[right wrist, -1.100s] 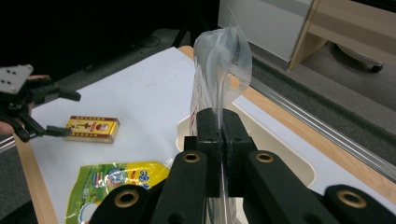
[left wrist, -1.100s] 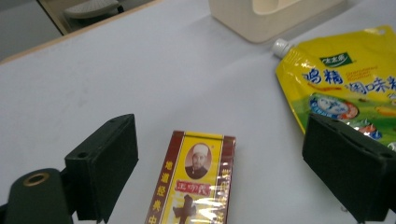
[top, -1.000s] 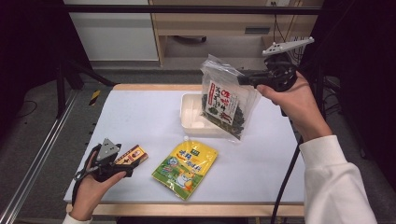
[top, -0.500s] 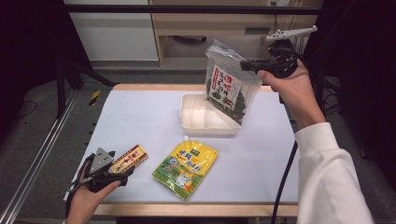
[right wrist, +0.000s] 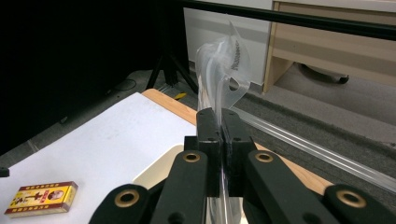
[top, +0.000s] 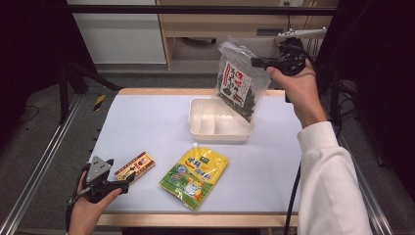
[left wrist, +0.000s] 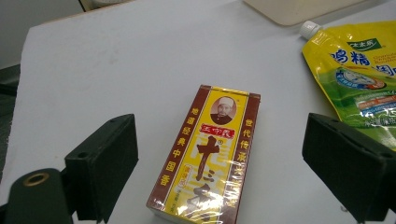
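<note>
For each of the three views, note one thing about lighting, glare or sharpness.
High view: table evenly lit, dark surroundings, the held bag slightly soft. Left gripper view: box sharp, glare on its wrap, near jaws blurred. Right gripper view: clear bag edge catches highlights, black at the left, jaws soft.

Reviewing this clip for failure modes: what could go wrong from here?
1. The right gripper pinches only the thin clear top edge of the seaweed bag, which hangs above the white tray; it may slip or swing past the rim.
2. The left gripper is open around the yellow box, near the yellow pouch; closing could nudge the box askew.
</note>
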